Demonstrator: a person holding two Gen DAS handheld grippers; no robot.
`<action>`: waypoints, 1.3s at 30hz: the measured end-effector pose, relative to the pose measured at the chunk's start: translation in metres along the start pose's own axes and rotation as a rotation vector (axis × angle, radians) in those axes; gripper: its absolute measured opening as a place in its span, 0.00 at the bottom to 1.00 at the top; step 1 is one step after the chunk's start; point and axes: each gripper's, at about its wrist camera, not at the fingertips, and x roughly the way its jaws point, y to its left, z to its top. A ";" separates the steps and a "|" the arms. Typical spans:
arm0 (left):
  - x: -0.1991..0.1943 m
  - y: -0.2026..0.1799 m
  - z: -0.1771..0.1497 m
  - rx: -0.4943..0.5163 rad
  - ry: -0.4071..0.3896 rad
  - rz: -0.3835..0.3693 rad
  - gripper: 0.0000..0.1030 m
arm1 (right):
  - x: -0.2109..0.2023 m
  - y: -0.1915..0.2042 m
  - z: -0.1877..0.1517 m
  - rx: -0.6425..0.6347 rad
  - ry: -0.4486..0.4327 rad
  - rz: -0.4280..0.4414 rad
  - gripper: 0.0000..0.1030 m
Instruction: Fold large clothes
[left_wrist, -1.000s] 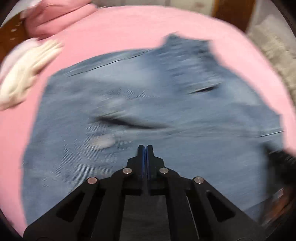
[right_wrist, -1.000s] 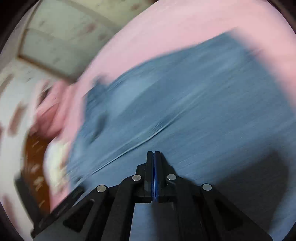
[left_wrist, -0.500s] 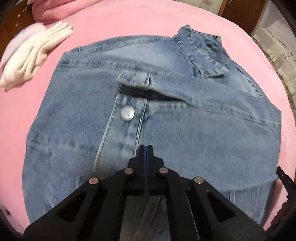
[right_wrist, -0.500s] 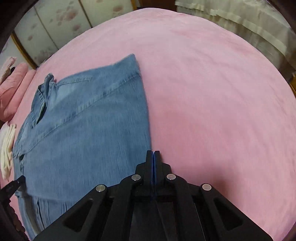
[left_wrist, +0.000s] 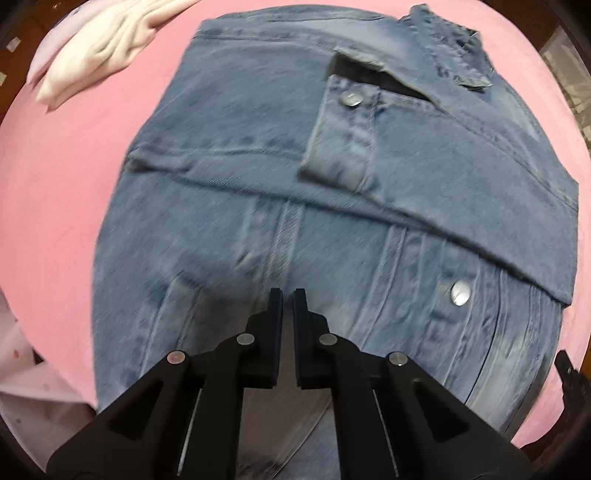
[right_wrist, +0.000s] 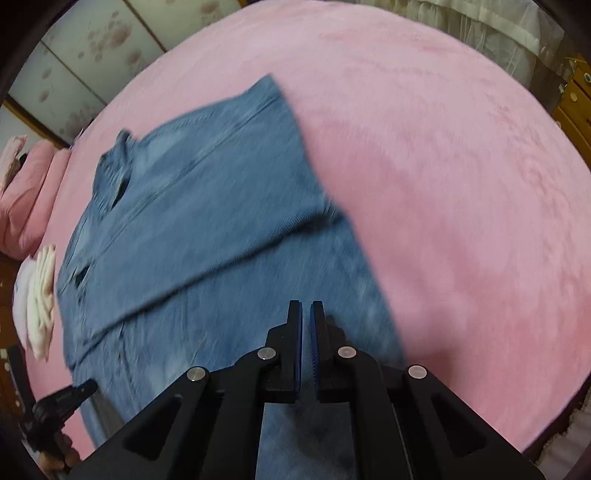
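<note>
Spread across the pink blanket (right_wrist: 424, 155): denim jacket (left_wrist: 332, 206), sleeve folded over its front, white garment (left_wrist: 99, 48) beside. Left gripper (left_wrist: 287, 299) and right gripper (right_wrist: 306, 310) above, jaws slightly parted, holding nothing. Risk: stiff sleeve springing open if snagged.

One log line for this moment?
jacket: partly folded on bed | left gripper: slightly open, empty | right gripper: slightly open, empty

Bare pink bed (right_wrist: 461, 166) right of denim jacket (right_wrist: 207, 236) is open for passage. Folded white clothes (left_wrist: 107, 40) and pink pillows (right_wrist: 33, 192) block the jacket's left side.
</note>
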 end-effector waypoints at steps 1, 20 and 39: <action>-0.001 0.002 -0.002 0.001 0.007 0.000 0.02 | -0.002 0.005 -0.006 -0.005 0.014 0.009 0.03; -0.103 0.011 -0.050 0.229 -0.106 -0.153 0.64 | -0.112 0.148 -0.105 -0.319 -0.058 0.109 0.84; -0.138 0.080 -0.151 0.155 -0.176 -0.158 0.64 | -0.153 0.049 -0.170 -0.113 -0.137 0.267 0.84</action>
